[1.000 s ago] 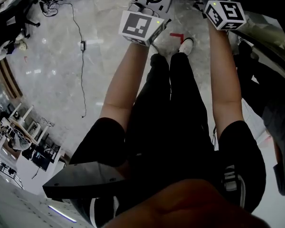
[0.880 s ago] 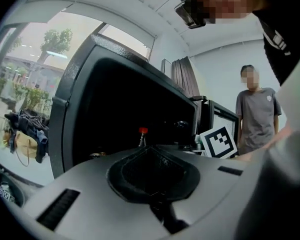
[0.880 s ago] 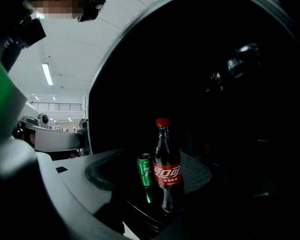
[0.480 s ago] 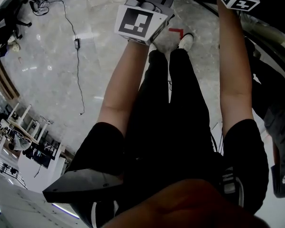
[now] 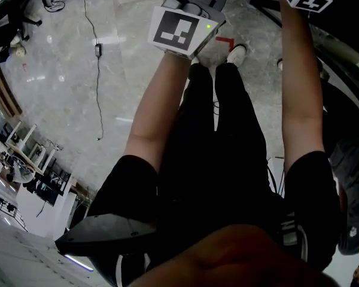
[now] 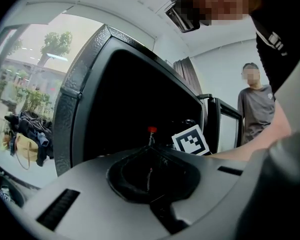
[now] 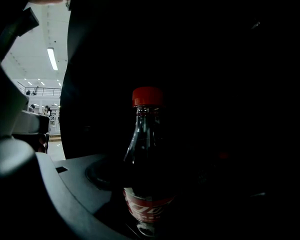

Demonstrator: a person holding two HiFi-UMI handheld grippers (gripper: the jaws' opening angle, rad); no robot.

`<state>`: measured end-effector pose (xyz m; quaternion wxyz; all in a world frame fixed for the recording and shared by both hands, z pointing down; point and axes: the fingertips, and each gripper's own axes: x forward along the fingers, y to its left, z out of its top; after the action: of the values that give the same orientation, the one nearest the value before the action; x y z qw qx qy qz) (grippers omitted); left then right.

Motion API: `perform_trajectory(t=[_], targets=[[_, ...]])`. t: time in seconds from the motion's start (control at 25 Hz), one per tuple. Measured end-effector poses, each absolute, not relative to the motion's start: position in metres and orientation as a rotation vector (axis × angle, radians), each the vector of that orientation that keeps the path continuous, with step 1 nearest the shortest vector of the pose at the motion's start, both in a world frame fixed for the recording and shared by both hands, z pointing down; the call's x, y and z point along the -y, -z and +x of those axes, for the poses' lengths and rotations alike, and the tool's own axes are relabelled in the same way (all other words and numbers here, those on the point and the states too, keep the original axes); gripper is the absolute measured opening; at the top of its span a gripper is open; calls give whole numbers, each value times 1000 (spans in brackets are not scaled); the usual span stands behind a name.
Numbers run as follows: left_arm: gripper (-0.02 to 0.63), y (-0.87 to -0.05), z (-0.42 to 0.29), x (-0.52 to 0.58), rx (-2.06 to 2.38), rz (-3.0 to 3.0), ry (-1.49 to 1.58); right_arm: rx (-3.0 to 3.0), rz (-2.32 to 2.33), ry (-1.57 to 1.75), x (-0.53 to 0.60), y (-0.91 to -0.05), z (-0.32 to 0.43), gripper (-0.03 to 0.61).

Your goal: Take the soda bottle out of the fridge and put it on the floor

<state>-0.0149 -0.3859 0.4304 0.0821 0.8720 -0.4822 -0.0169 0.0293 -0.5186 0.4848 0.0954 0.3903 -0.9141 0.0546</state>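
Soda bottle (image 7: 146,154) stands upright between right gripper (image 7: 151,204) jaws, which just closed slightly.

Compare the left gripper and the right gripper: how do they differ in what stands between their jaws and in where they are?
The left gripper has its jaws together on nothing. The right gripper has its jaws wide, just closing slightly, with the soda bottle between them. The left gripper faces the fridge from outside, while the right gripper reaches into its dark interior. Both point towards the fridge.
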Motion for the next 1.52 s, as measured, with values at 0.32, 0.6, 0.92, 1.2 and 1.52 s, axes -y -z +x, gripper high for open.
perform_trajectory(t=[0.32, 0.6, 0.92, 1.2, 1.52], targets=[[0, -432, -27, 360, 1452, 2578, 66, 2778, 1038, -102, 466, -463, 16, 319], [0, -446, -46, 321, 1481, 2534, 71, 2884, 816, -123, 382, -456, -11, 319], [0, -504, -95, 275, 1576, 2417, 53, 2876, 616, -223, 306, -535, -53, 319], [0, -617, -152, 220, 1670, 2290, -9, 2850, 495, -248, 241, -657, -95, 319], [0, -758, -179, 169, 1647, 2102, -71, 2681, 454, -414, 175, -846, -113, 319]])
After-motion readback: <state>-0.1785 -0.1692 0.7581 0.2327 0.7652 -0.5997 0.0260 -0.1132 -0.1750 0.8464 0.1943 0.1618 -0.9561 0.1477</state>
